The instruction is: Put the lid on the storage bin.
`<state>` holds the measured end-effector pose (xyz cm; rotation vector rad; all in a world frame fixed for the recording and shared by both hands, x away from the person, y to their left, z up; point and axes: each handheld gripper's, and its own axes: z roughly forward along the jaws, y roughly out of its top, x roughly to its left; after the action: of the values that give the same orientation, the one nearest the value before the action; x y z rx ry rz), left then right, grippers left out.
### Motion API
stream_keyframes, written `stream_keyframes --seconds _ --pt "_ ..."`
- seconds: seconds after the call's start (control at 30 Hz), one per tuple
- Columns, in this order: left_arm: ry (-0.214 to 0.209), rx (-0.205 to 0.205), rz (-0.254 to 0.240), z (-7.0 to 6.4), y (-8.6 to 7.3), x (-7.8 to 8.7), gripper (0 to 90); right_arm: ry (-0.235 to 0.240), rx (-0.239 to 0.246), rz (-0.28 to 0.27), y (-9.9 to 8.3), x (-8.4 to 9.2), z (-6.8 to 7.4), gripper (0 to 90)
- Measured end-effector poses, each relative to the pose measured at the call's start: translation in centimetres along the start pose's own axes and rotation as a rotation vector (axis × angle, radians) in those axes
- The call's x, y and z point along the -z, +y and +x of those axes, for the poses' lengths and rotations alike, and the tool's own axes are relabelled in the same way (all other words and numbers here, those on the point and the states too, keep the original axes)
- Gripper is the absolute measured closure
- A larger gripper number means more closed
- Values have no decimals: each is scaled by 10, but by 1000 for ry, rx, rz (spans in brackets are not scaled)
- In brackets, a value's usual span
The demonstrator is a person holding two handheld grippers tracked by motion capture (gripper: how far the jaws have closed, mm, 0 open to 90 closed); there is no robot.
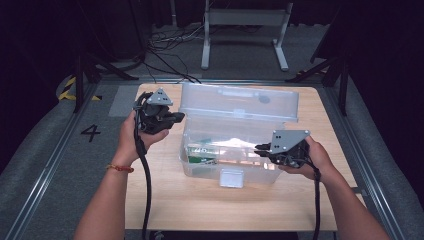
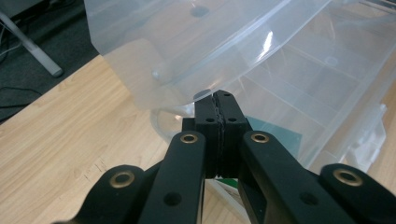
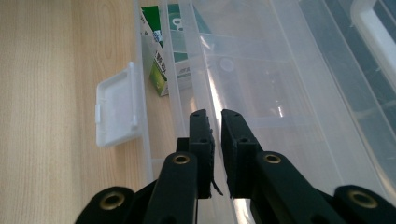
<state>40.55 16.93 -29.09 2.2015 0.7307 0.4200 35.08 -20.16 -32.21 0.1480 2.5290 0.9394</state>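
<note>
A clear plastic storage box [image 1: 200,172] stands on the wooden table [image 1: 165,200] with its lid [image 1: 240,102] raised at the back. Inside at the left lies a green and white carton [image 1: 200,152], which the right gripper view picks up farther off [image 3: 161,70]. My left gripper [image 1: 181,116] hangs beside the box's left side, jaws pressed together with nothing between them; its tips [image 2: 222,100] sit just under the lid's corner [image 2: 187,46]. My right gripper [image 1: 257,148] is at the box's front right, jaws [image 3: 215,116] closed on the thin front rim [image 3: 187,56].
A white latch flap [image 3: 116,107] hangs on the box's front wall, also in the high view [image 1: 231,177]. Bare tabletop lies left of and in front of the box. Beyond the table are a metal stand [image 1: 245,30] and cables on the floor.
</note>
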Motion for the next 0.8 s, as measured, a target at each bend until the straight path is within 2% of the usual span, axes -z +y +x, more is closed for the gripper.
stream_keyframes --seconds 0.13,0.2,0.3,0.43,0.57,0.67,0.8 --pt "-4 -8 11 -4 -6 0 896 -4 -17 -10 -8 9 1 862" --pt "-5 -19 33 -6 -10 -2 896 -8 -36 -23 -14 15 2 870" --pt "-15 -14 38 -7 -14 -3 896 -6 -45 -34 -19 21 4 870" --pt "-19 -15 55 -8 -19 -5 896 -6 -54 -39 -23 25 6 870" --pt "-20 -17 76 -7 -27 -7 896 10 -84 -55 -33 30 8 870" --pt "-20 -3 75 -7 -30 -8 896 4 -88 -51 -37 32 9 870" --pt "-22 -10 78 -10 -35 -10 896 14 -114 -55 -45 35 12 870"
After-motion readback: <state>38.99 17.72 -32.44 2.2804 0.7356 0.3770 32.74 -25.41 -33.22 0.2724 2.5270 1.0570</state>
